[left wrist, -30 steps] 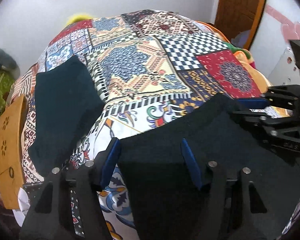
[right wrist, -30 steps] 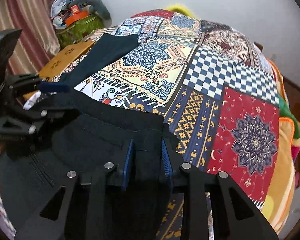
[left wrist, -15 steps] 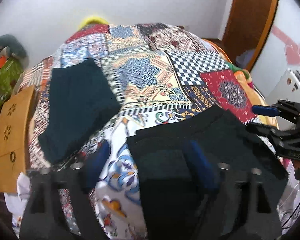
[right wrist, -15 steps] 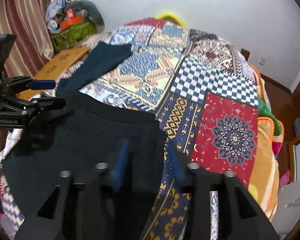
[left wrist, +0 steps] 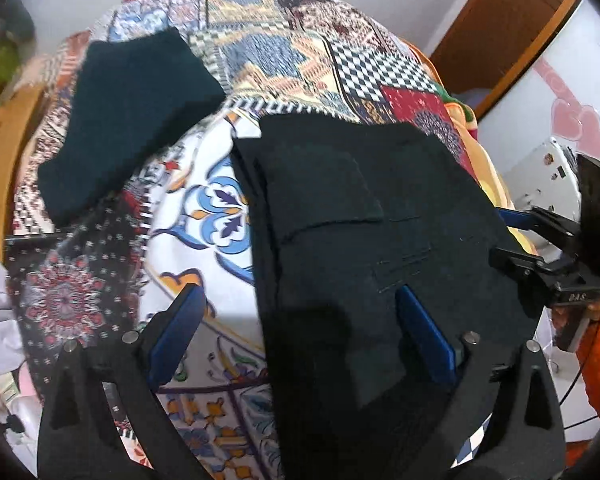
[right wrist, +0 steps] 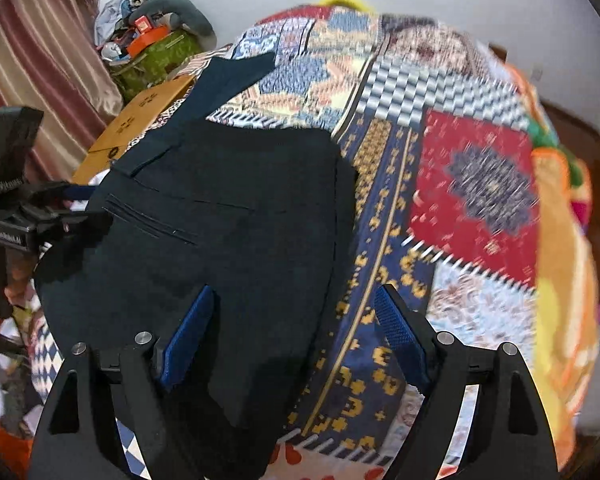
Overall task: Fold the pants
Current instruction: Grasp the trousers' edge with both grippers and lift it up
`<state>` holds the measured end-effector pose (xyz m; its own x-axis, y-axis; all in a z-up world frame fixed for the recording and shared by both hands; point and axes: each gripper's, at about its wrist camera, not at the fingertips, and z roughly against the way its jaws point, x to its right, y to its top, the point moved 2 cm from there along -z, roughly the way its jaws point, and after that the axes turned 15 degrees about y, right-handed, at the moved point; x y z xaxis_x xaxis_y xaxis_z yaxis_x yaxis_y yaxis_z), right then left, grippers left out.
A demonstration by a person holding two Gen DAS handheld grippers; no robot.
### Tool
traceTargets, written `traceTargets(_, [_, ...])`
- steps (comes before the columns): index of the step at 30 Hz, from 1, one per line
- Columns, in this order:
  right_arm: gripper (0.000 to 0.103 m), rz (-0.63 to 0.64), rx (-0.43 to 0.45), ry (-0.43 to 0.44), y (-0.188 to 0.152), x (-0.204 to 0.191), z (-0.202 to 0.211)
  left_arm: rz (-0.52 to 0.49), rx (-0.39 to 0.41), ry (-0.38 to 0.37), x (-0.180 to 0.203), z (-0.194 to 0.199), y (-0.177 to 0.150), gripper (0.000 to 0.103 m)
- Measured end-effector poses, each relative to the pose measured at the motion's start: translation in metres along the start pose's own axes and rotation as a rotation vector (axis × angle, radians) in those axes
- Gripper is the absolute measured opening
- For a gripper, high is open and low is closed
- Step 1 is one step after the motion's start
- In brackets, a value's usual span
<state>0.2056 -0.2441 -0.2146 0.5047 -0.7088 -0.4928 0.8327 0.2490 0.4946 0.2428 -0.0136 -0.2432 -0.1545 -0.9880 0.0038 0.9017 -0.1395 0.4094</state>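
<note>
The black pants (left wrist: pixel 364 240) lie folded flat on the patchwork bedspread (left wrist: pixel 284 40); they also show in the right wrist view (right wrist: pixel 228 232), with a welt pocket facing up. My left gripper (left wrist: pixel 300 328) is open and empty, hovering over the pants' near left edge. My right gripper (right wrist: pixel 296 324) is open and empty above the pants' near right edge. Each gripper shows in the other's view: the right one (left wrist: pixel 540 240) at the pants' right side, the left one (right wrist: pixel 56 208) at their left side.
A second folded dark garment (left wrist: pixel 128 112) lies on the bed to the far left, also in the right wrist view (right wrist: pixel 228 76). A cardboard box (right wrist: pixel 136 120) and a cluttered green bag (right wrist: pixel 156 52) stand beside the bed. A door (left wrist: pixel 500 28) is at the right.
Both grippers have opened, let go of the pants and pulled back and up. The pants now lie flat on the bed.
</note>
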Motion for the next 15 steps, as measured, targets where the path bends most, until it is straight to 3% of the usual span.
traceTargets(9, [0.079, -0.154, -0.028, 0.176, 0.012, 0.027, -0.026, -0.061, -0.044, -0.063, 0.027, -0.023, 0.025, 0.099])
traceTargets(12, [0.055, -0.147, -0.027, 0.217, 0.017, 0.024, -0.028, -0.073, -0.049, -0.069, 0.032, -0.029, 0.035, 0.097])
traceTargets(15, [0.046, -0.165, -0.032, 0.226, 0.023, 0.022, -0.033, -0.059, -0.049, -0.066, 0.032, -0.029, 0.039, 0.087])
